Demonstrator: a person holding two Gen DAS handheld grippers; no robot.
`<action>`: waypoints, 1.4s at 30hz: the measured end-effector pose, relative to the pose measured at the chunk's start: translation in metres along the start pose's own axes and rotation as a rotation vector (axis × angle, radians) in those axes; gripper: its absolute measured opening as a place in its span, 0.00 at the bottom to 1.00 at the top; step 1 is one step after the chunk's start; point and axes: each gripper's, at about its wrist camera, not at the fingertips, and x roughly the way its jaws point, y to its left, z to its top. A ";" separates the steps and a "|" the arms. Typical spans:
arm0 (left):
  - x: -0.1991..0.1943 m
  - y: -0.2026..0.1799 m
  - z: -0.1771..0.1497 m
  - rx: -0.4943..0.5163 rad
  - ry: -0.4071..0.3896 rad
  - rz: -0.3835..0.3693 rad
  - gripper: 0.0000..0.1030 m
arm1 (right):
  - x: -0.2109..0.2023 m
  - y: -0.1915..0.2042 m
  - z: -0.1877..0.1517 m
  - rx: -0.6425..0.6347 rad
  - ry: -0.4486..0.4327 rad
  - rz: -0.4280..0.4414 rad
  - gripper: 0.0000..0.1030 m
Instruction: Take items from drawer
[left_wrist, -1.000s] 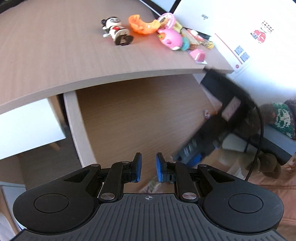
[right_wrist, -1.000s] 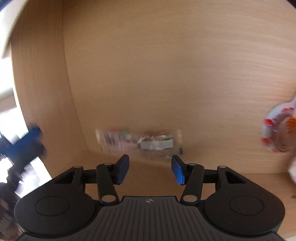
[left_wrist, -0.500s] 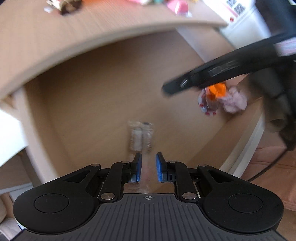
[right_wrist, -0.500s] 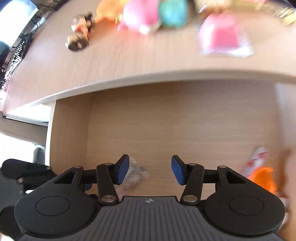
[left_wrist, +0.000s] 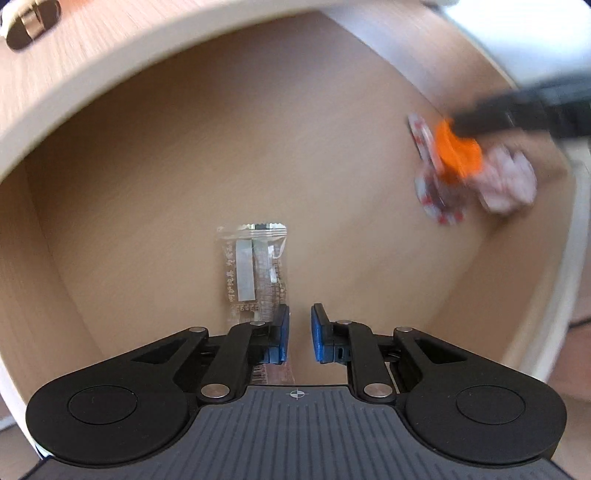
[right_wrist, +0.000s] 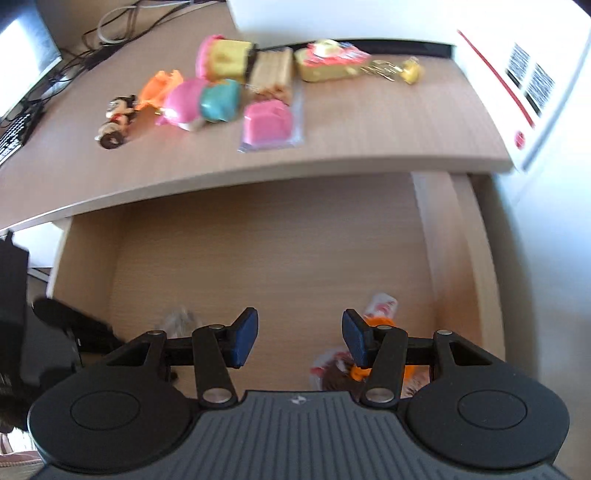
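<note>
We hang our left gripper (left_wrist: 299, 334), narrowly spread and just closing, empty, over the light, slippery, flimsy packet (left_wrist: 253, 275) in the drawer (left_wrist: 535, 295), best pinched at its near edge.

The left gripper (left_wrist: 300, 334) sits at lower centre of its own view, pointing steeply down, its blue pads (left_wrist: 282, 334) a narrow gap apart after just closing slightly, with nothing pressed between them. The right gripper (right_wrist: 299, 338) fills the bottom of its view, jaws moderately apart and empty; in the left view it shows as a dark blur at upper right.
</note>
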 end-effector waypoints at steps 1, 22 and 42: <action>-0.001 0.003 0.002 -0.005 -0.020 0.000 0.16 | 0.003 0.001 -0.002 0.008 0.000 -0.004 0.49; -0.004 0.002 -0.001 -0.083 -0.106 0.145 0.35 | 0.001 -0.003 -0.013 0.001 -0.044 -0.047 0.49; -0.020 0.008 -0.003 -0.129 -0.165 0.047 0.28 | -0.026 -0.020 0.029 -0.021 0.023 -0.071 0.49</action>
